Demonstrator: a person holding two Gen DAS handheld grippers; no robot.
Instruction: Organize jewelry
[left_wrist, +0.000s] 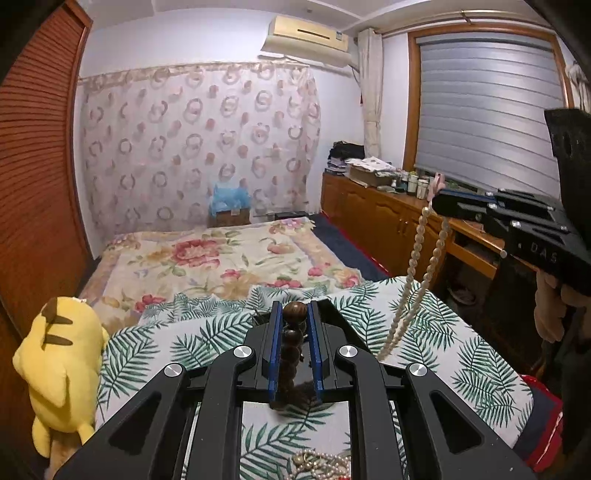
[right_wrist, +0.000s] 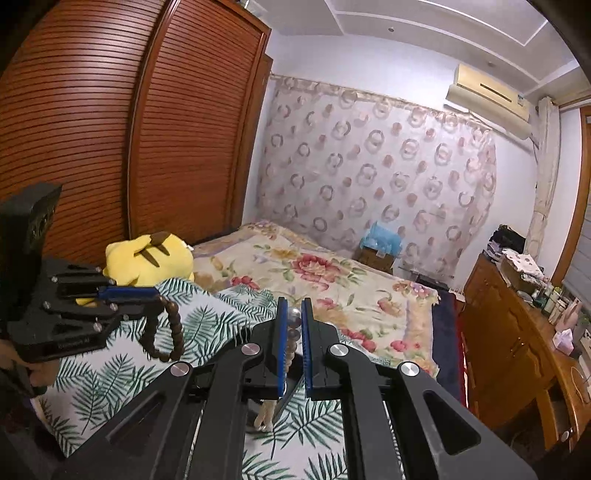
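The left hand-held gripper (left_wrist: 294, 308) pinches a string of dark brown wooden beads (left_wrist: 291, 343) between its blue-lined fingers (left_wrist: 274, 354). One round bead sits at the fingertips and the rest run back between the fingers. In the right wrist view the same beads hang below that gripper as a loop above the palm-leaf cloth (right_wrist: 110, 373) on the bed.

The right hand-held gripper (right_wrist: 291, 310) is closed on a pearl necklace (left_wrist: 417, 273). A few pearls show between its fingers, and in the left wrist view the long pale strand hangs from its tip (left_wrist: 437, 205) down to the leaf-print cloth. Both grippers are held up over the near end of the bed, the left one to the left, the right one to the right.

More pearls lie in a heap (left_wrist: 321, 465) on the cloth at the near edge. A yellow plush toy (left_wrist: 61, 373) sits at the left, by the wooden wardrobe (right_wrist: 110, 129). A floral blanket (left_wrist: 221, 258) covers the far part of the bed.
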